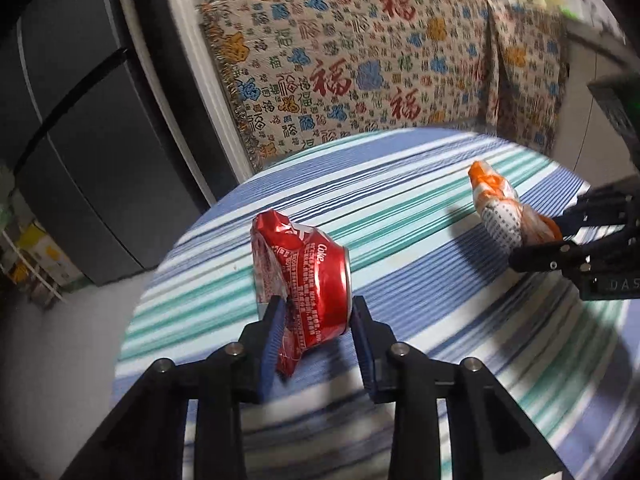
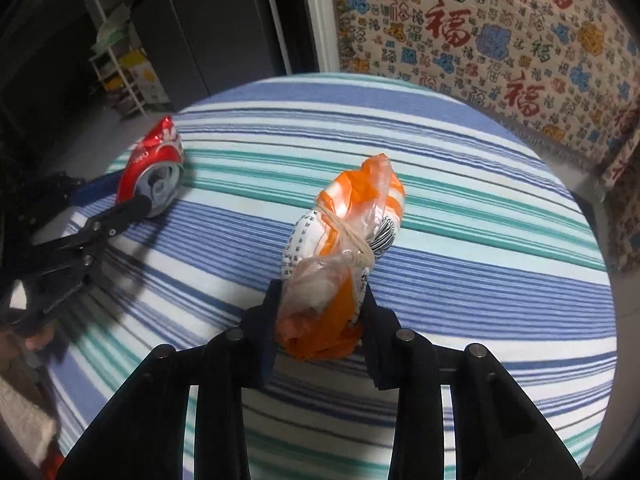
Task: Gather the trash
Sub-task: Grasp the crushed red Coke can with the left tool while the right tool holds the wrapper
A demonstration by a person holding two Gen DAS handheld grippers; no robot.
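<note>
A crushed red Coke can [image 1: 308, 276] sits between the pads of my left gripper [image 1: 316, 308], which is shut on its lower end and holds it just above the striped tablecloth [image 1: 420, 184]. My right gripper [image 2: 320, 300] is shut on an orange and white plastic bag bundle [image 2: 344, 240] tied with a rubber band. In the left wrist view that bundle [image 1: 500, 208] shows at the right, held by the right gripper [image 1: 536, 244]. The right wrist view has the can [image 2: 154, 168] at the left, in the left gripper [image 2: 132, 196].
The round table [image 2: 460, 168] wears a blue, teal and white striped cloth. Behind it stands a sofa under a patterned throw [image 1: 360, 64]. A dark refrigerator [image 1: 80, 120] and a white rack with boxes [image 2: 128, 76] stand to the left, over grey floor [image 1: 52, 360].
</note>
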